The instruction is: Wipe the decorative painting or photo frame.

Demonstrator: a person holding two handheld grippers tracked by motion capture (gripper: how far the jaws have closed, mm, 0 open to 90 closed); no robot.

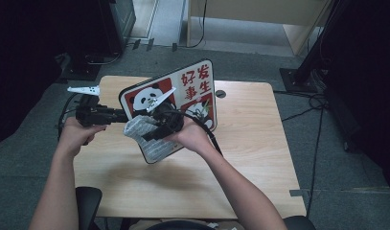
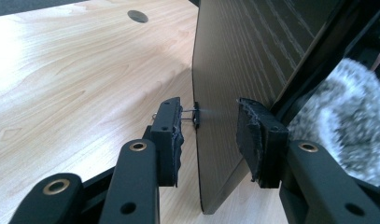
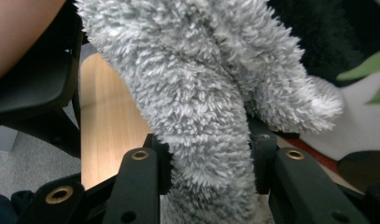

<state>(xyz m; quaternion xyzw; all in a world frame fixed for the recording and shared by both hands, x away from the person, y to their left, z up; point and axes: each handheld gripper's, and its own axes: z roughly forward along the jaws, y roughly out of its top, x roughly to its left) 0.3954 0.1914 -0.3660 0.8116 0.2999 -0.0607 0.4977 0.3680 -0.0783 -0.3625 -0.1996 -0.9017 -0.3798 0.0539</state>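
The panda board (image 1: 195, 86) stands tilted at the table's (image 1: 259, 143) middle. The left gripper's (image 2: 208, 128) jaws gape around its left edge, gripping nothing. The right gripper (image 3: 208, 158) clamps the fluffy grey cloth (image 3: 201, 116) against its face, wiping; next, steady the board.

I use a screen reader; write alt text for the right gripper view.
The right gripper is shut on a fluffy grey cloth that rises between its two black jaws. Behind it lie a strip of wooden table and a green leaf.
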